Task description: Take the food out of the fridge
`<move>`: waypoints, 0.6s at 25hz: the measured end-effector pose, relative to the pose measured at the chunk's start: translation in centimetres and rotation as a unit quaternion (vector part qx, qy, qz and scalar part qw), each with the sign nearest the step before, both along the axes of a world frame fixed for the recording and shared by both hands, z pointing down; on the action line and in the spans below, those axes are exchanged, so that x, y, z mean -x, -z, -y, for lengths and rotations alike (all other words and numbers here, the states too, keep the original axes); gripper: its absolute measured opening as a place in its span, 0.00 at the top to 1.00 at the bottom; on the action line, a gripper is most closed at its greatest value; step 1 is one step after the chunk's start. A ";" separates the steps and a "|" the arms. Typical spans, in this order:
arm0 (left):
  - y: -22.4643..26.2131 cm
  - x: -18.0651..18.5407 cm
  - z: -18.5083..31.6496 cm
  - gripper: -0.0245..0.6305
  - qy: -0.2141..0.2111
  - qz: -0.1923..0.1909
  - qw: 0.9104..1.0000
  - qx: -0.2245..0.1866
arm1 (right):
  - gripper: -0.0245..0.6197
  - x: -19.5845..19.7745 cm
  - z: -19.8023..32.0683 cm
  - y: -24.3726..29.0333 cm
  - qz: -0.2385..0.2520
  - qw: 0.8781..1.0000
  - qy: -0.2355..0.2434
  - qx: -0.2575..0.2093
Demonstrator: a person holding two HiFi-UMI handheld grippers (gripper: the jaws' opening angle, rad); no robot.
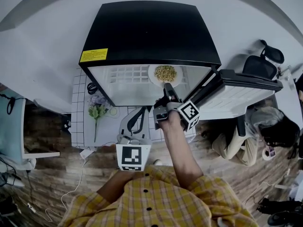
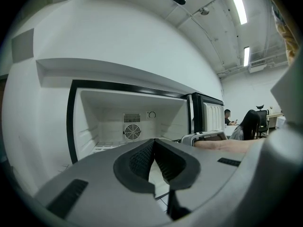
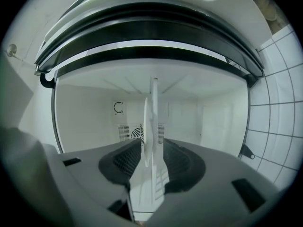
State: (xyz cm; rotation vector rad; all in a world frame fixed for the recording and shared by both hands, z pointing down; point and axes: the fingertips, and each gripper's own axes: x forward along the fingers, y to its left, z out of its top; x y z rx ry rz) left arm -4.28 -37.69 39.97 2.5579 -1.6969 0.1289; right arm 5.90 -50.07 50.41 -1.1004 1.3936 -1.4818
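Note:
A white plate [image 1: 152, 74] of yellowish food [image 1: 165, 73] rests on the shelf inside the open black mini fridge [image 1: 147, 32]. My right gripper [image 1: 166, 90] reaches into the fridge at the plate's near rim, rolled onto its side. In the right gripper view the plate [image 3: 152, 122] stands edge-on between the jaws of that gripper [image 3: 152, 148], which are open with a gap on each side of the rim. My left gripper [image 1: 141, 111] hangs back in front of the fridge, shut and empty; the left gripper view has its tips [image 2: 154, 143] meeting before the fridge cavity [image 2: 109, 112].
The fridge door [image 1: 241, 91] swings open to the right. A bunch of flowers [image 1: 97, 111] lies on the white tiled surface left of the fridge. A person [image 1: 265, 126] sits at the right near an office chair [image 1: 260, 65]. Cables trail on the floor at left.

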 end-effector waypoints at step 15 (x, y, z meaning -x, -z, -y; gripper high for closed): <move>0.1 0.3 -0.8 0.95 0.004 0.005 1.000 0.000 | 0.93 0.1 -0.9 0.9 0.013 1.000 0.005 0.010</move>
